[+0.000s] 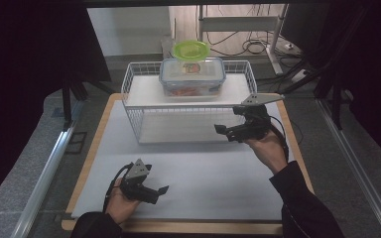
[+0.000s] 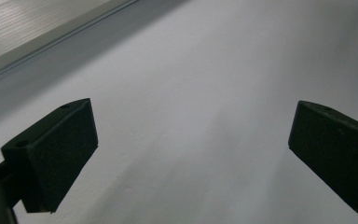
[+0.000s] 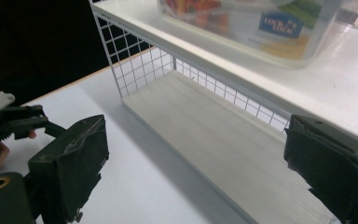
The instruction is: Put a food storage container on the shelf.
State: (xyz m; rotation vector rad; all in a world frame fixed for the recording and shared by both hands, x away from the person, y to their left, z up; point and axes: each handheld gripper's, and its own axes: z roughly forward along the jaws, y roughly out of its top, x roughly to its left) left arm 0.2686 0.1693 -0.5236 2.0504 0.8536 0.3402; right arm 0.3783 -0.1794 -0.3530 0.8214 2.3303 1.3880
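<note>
right gripper [image 1: 224, 131] jaws wide apart, empty, near wire rack [image 1: 134, 111] under clear container [image 1: 192, 77]. left gripper [image 1: 162, 190] gaping, empty, over white mat [image 1: 203, 173].

A white wire rack [image 1: 134, 94] stands across the far half of the table [image 1: 213, 183], blocking the way forward. Its upper shelf carries a clear lidded container [image 1: 192, 77] with a green-lidded tub [image 1: 191, 49] behind it, leaving bare shelf on either side. Beneath the shelf, the lower level lies open toward the person. The right gripper [image 1: 223, 132] hovers just before that opening, jaws spread. The near tabletop is bare around the left gripper [image 1: 162, 190].
</note>
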